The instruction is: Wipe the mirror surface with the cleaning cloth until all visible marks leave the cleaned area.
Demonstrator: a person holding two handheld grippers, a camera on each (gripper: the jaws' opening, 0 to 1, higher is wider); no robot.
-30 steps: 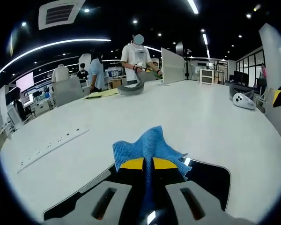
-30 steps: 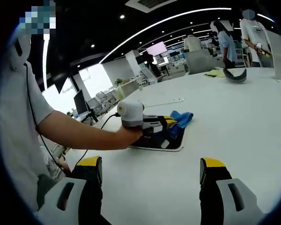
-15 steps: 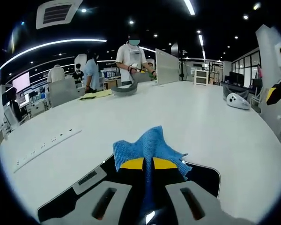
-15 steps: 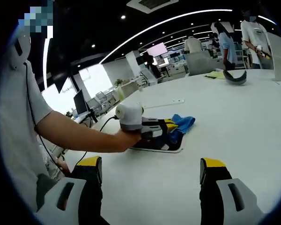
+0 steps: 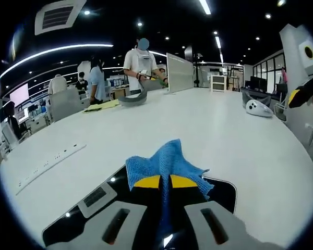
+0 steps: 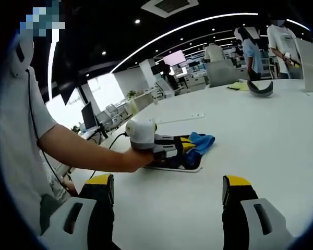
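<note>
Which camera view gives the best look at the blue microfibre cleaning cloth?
The left gripper view: the blue microfibre cleaning cloth sits close up, pinched between the left gripper jaws over the dark mirror. The right gripper view shows it small and farther off, partly hidden behind that gripper.

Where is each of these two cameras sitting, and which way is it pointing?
Left gripper view: rides on the left tool, looking forward across the white table; its jaws pinch the blue cloth over the dark mirror.
Right gripper view: rides on the right tool, jaws apart, looking sideways at the person's arm and the left tool.
Shared: cloth, mirror, table.
</note>
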